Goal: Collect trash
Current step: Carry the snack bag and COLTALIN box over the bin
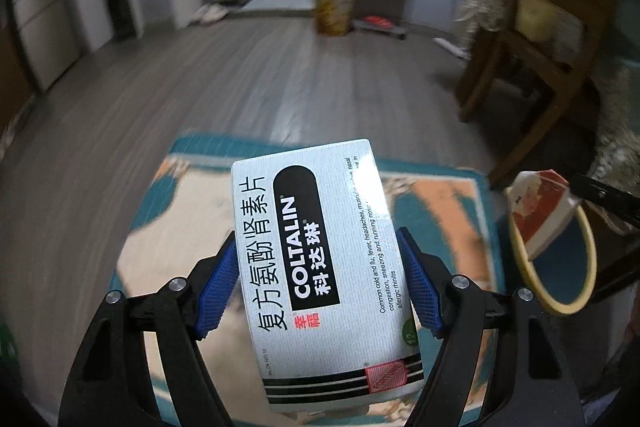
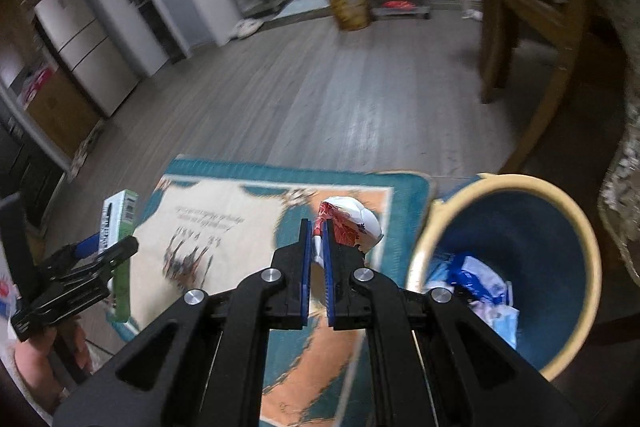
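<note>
My left gripper [image 1: 320, 275] is shut on a white Coltalin medicine box [image 1: 324, 267] and holds it above the rug; the box also shows edge-on in the right wrist view [image 2: 118, 251]. My right gripper [image 2: 318, 227] is shut on a crumpled red-and-white wrapper [image 2: 348, 227], which also shows in the left wrist view [image 1: 540, 211], just left of the bin. The blue trash bin with a cream rim [image 2: 576, 219] stands at the right with crumpled blue-and-white waste [image 2: 476, 279] inside. In the left wrist view the bin rim [image 1: 556, 301] is at the far right.
A teal and cream rug [image 2: 240, 207] lies on the grey wood floor [image 2: 320, 99]. A wooden chair [image 2: 532, 7] stands at the back right beside the bin. A yellow full bin [image 2: 348, 3] and shelving stand far back.
</note>
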The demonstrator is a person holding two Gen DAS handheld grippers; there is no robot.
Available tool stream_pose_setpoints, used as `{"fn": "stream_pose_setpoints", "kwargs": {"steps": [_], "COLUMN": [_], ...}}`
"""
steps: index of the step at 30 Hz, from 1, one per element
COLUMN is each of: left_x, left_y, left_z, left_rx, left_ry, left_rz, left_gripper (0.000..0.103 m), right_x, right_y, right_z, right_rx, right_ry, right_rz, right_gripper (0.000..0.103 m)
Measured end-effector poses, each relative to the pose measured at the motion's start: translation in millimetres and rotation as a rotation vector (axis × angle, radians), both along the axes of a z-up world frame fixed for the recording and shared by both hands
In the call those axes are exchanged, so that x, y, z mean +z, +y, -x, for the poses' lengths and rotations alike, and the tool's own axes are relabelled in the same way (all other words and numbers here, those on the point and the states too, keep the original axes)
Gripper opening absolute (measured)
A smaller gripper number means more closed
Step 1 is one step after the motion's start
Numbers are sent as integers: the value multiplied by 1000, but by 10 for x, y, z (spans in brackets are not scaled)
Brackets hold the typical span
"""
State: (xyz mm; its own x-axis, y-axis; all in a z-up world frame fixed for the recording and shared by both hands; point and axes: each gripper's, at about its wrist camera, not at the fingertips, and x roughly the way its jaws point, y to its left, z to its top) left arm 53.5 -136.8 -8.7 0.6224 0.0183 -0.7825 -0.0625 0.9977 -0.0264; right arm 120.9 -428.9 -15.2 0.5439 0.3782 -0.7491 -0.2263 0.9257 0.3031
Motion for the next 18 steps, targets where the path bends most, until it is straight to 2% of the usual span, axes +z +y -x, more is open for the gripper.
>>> {"fn": "stream_pose_setpoints", "kwargs": {"steps": [6, 9, 13, 18], "left_x": [336, 366, 188, -178], "left_y": [-692, -1011, -1608, -2197], "left_z": [-244, -323, -416, -496], "left_rx": [-220, -338, -516, -647], "left_ry": [-64, -72, -14, 69], "left_rz": [-6, 18, 29, -6], "left_gripper": [76, 76, 76, 76], "right_x": [92, 43, -121, -325], "right_y": [-539, -815, -1092, -1374], "right_z": [32, 60, 79, 99], "right_rx": [-159, -244, -315, -378], "right_ry": [-40, -32, 8, 61], "right_rz": [3, -4, 10, 28], "right_gripper": [5, 5, 5, 5]}}
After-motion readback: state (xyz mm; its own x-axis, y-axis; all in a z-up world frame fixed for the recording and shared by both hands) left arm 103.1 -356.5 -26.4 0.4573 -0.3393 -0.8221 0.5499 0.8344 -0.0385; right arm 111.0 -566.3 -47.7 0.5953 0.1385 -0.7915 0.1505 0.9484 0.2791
